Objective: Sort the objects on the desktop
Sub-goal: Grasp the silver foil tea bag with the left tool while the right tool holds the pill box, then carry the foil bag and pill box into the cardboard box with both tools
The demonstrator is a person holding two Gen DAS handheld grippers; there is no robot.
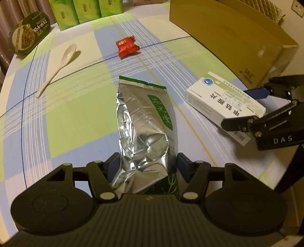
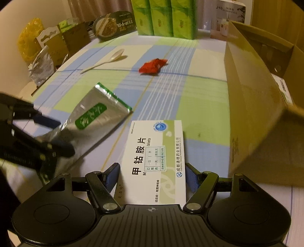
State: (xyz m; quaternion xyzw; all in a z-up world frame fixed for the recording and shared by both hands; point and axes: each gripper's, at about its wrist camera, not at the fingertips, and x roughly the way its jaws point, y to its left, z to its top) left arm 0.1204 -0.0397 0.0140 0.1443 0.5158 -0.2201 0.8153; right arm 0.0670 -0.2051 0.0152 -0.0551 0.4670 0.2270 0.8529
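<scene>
My left gripper (image 1: 148, 167) is shut on a silver foil tea bag (image 1: 144, 121) with a green label, its blue pads pressed on the bag's lower end. The bag also shows in the right wrist view (image 2: 91, 121), held by that gripper (image 2: 55, 133). My right gripper (image 2: 152, 176) is shut on a white medicine box (image 2: 153, 155), pads on both long sides. In the left wrist view the box (image 1: 224, 102) lies at the right, held by the right gripper (image 1: 245, 108). A red snack packet (image 1: 127, 46) and a white spoon (image 1: 57, 66) lie on the checked tablecloth (image 1: 76, 117).
A large cardboard box (image 2: 262, 106) stands at the right. Green tissue packs (image 2: 163, 17) and an oval instant-food bowl (image 2: 114, 24) stand at the back. Bags and cartons (image 2: 49, 47) sit off the table's left edge.
</scene>
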